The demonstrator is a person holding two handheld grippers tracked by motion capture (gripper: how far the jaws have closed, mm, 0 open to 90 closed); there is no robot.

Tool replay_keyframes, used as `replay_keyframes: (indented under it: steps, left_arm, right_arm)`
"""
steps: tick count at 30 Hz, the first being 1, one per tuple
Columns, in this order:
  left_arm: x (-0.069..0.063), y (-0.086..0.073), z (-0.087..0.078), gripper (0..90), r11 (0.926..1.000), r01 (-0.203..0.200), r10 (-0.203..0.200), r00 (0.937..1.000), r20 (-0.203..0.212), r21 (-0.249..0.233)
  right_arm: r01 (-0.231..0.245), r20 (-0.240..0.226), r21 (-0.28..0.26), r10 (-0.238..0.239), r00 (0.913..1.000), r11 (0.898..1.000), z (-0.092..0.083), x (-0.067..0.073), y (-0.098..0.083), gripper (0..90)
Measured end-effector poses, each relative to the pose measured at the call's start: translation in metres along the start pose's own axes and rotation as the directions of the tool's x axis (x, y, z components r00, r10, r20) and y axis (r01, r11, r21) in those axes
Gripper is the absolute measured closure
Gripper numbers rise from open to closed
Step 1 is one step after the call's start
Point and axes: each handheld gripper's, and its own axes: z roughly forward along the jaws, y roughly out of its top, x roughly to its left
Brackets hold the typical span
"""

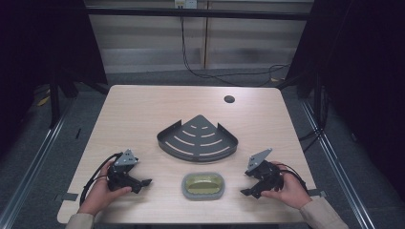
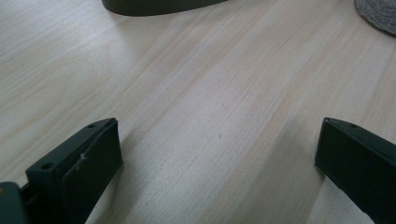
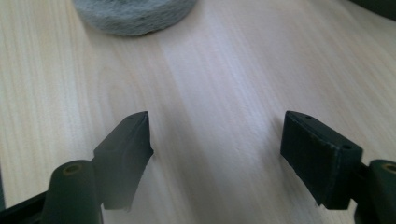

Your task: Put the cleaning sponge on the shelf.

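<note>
Both jaws spread wide and empty, left gripper (image 1: 143, 182) and right gripper (image 1: 248, 192) flank grey dish (image 1: 203, 185) near dark corner rack (image 1: 197, 138) on table (image 1: 143, 109).

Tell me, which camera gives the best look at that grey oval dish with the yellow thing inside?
The high view: the whole oval dish and its yellow contents show from above. The right gripper view catches just its grey wall at the top edge; the left gripper view shows a corner of it.
</note>
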Motion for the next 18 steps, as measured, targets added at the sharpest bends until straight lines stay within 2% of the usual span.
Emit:
replay_keyframes:
  steps: [4, 6, 10, 18]
  left_arm:
    - [0.000, 0.000, 0.000, 0.0, 1.0000, 0.000, 0.000, 1.0000, 0.000, 0.000]
    - [0.000, 0.000, 0.000, 0.1, 1.0000, 0.000, 0.000, 1.0000, 0.000, 0.000]
    - [0.000, 0.000, 0.000, 0.1, 1.0000, 0.001, -0.001, 1.0000, 0.001, 0.001]
    - [0.000, 0.000, 0.000, 0.0, 1.0000, 0.000, 0.000, 1.0000, 0.000, 0.000]
  right_arm:
    - [-0.008, -0.034, 0.036, 0.009, 0.9994, 0.999, 0.001, 0.004, 0.014, 26.3]
    - [0.026, -0.037, 0.061, -0.023, 0.9991, 0.998, 0.001, 0.005, 0.024, 26.4]
    - [0.036, -0.056, 0.104, -0.030, 0.9980, 0.994, -0.003, 0.007, 0.040, 26.7]
    - [0.096, -0.066, 0.182, -0.085, 0.9942, 0.979, -0.009, 0.010, 0.065, 27.6]
